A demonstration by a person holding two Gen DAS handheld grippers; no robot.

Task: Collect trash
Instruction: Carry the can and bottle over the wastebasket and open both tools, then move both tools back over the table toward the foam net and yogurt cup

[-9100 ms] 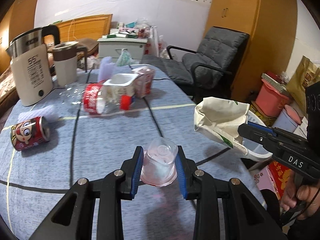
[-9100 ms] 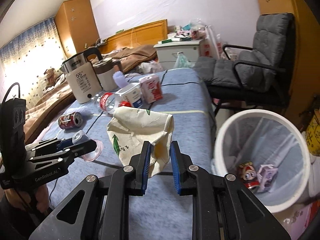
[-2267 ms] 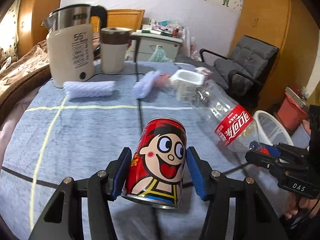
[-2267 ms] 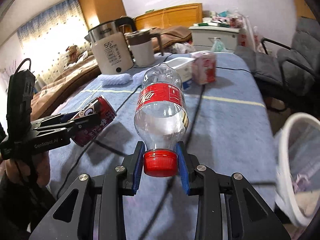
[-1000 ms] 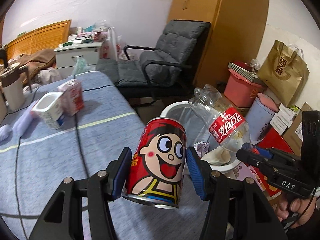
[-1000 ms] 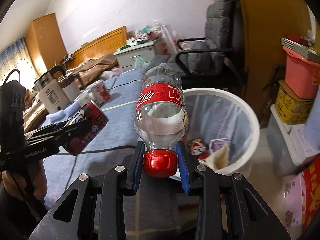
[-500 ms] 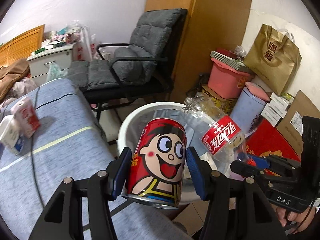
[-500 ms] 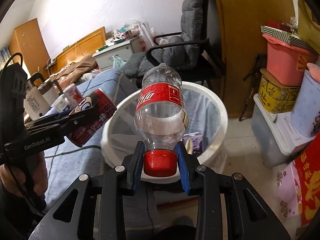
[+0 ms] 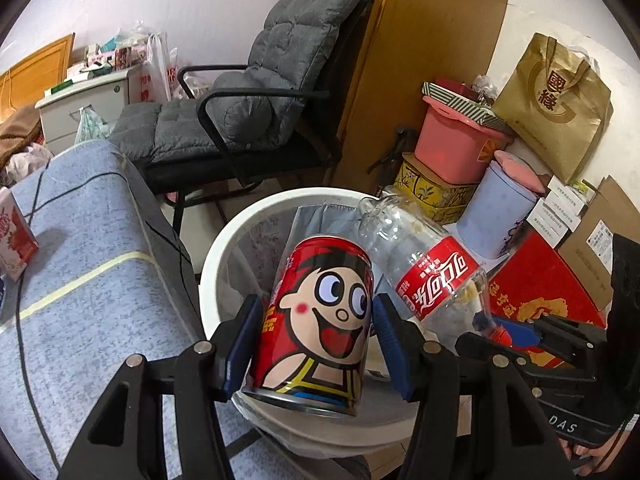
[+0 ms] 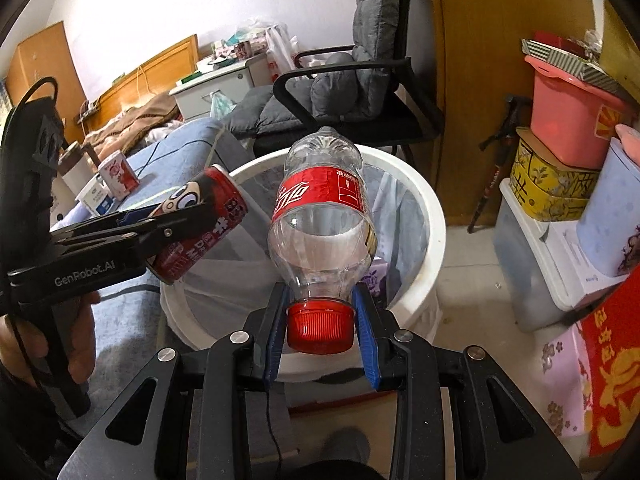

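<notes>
Both grippers have swung off the worktop (image 9: 80, 320) since 2.3 s ago, when can and bottle were held over the blue cloth; white bin now fills the middle of both views.

Left to right, left wrist view: milk carton (image 9: 14, 236) stands on worktop at far left edge. Left gripper (image 9: 316, 344) holds red cartoon can (image 9: 320, 320), blue pads pressed on both sides of can, can roughly upright and over near rim of white bin (image 9: 216, 252). Clear cola bottle (image 9: 424, 264) lies tilted just right of can, base up and away, cap end down in right gripper (image 9: 496, 326). Grey chair (image 9: 240, 112) behind bin; pink tub (image 9: 452, 148) and gold paper bag (image 9: 556, 108) stacked at right by wall.

Right wrist view: a hand (image 10: 76, 344) grips left gripper's handle at far left; can (image 10: 200, 228) tilted, over bin's left rim. Right gripper (image 10: 320, 324) fingers (image 10: 366, 344) closed on bottle's red cap (image 10: 320, 326); bottle (image 10: 324, 204) stands cap-down over bin opening (image 10: 432, 216). Purple carton (image 10: 378, 280) lies inside bin.
</notes>
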